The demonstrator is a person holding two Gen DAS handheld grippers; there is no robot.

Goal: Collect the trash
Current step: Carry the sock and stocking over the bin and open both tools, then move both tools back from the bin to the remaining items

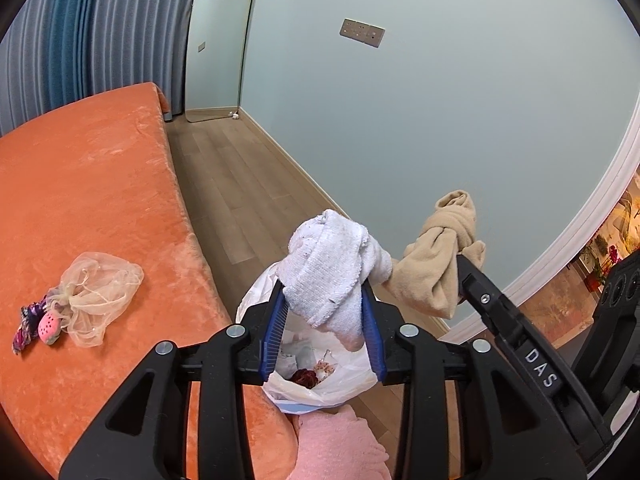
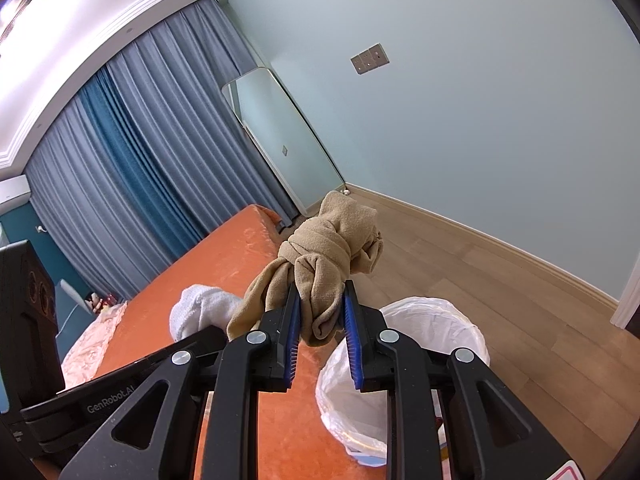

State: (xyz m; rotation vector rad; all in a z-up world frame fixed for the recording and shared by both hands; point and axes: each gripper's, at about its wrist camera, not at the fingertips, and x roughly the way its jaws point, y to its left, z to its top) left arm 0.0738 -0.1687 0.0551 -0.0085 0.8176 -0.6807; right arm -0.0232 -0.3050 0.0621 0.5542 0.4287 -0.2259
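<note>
Above the white-lined trash bin beside the orange bed, the left gripper clamps a white sock between its jaws, while the right gripper pinches a knotted beige sock alongside it.

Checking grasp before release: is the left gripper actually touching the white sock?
Touching. In the left wrist view the left gripper has both blue pads pressed against the white sock, held above the lined trash bin.
</note>
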